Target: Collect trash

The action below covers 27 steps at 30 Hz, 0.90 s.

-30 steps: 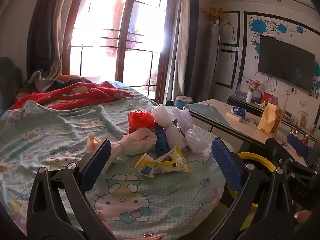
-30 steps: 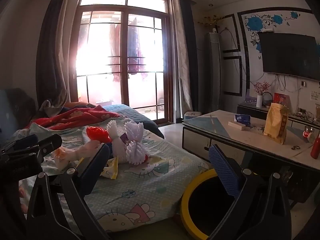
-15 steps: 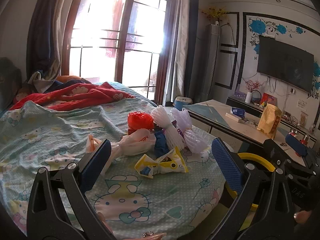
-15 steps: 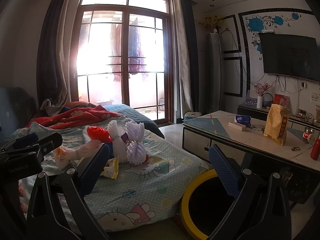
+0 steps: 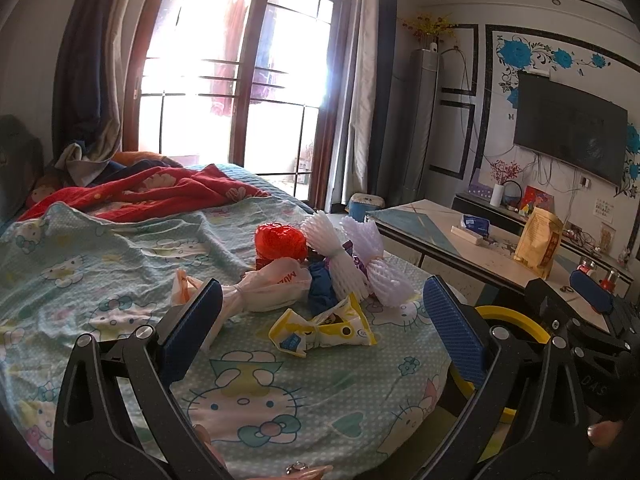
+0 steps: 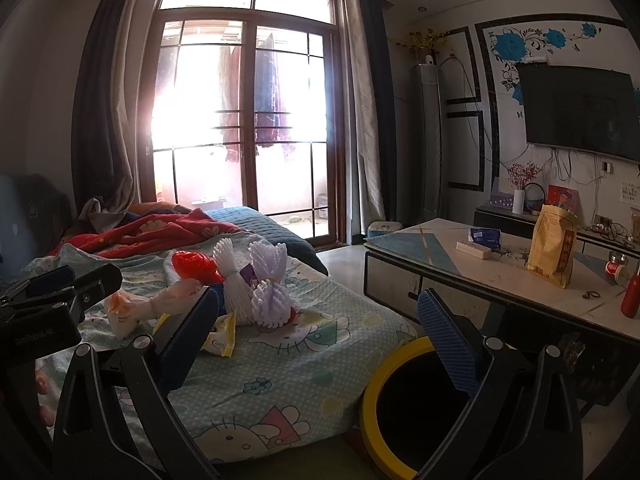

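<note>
The left gripper (image 5: 320,316) is held wide open over the bed (image 5: 120,264) with nothing between its blue pads (image 5: 452,332). Just past it on the bed lies a yellow wrapper (image 5: 324,326); beyond that, bunched together, are a knotted white plastic bag (image 5: 268,286), a red net ball (image 5: 280,242), two white foam fruit nets (image 5: 360,264) and a blue scrap (image 5: 322,288).

The right gripper (image 6: 316,320) is also spread open and empty, held off the side of the bed, above a black bin with a yellow rim (image 6: 400,364) on the floor beside the bed. A low table (image 6: 500,280) with a tan paper bag (image 6: 552,246) on it stands farther from the bed.
</note>
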Tool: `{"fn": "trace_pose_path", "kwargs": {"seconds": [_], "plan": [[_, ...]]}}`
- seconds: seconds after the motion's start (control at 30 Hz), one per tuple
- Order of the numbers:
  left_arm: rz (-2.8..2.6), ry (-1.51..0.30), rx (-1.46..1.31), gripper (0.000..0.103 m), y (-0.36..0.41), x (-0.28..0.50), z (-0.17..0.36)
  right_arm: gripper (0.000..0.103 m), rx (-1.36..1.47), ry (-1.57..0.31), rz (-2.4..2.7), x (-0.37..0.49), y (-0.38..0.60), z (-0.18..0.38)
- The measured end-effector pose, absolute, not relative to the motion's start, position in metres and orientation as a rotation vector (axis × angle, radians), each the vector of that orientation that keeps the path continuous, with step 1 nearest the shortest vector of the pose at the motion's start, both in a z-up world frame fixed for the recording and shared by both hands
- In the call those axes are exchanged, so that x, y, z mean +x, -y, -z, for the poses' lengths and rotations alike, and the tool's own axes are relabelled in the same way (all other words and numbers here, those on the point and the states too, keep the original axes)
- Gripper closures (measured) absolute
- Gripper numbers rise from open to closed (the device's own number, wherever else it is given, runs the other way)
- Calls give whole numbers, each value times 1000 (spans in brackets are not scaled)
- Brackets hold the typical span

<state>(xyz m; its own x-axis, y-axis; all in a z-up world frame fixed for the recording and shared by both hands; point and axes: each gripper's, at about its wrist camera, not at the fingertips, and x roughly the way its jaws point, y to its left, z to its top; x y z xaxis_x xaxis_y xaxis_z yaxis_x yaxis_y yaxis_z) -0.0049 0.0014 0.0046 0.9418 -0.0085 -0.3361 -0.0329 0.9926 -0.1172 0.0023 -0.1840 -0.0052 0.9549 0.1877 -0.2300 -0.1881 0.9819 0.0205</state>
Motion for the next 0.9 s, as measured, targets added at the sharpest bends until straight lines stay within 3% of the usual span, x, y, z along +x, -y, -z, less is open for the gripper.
{"fn": "trace_pose_path", "kwargs": {"seconds": [0.9], "plan": [[-85, -361, -152, 11, -23, 4, -2, 6, -45, -295, -297, 22, 166, 11]]}}
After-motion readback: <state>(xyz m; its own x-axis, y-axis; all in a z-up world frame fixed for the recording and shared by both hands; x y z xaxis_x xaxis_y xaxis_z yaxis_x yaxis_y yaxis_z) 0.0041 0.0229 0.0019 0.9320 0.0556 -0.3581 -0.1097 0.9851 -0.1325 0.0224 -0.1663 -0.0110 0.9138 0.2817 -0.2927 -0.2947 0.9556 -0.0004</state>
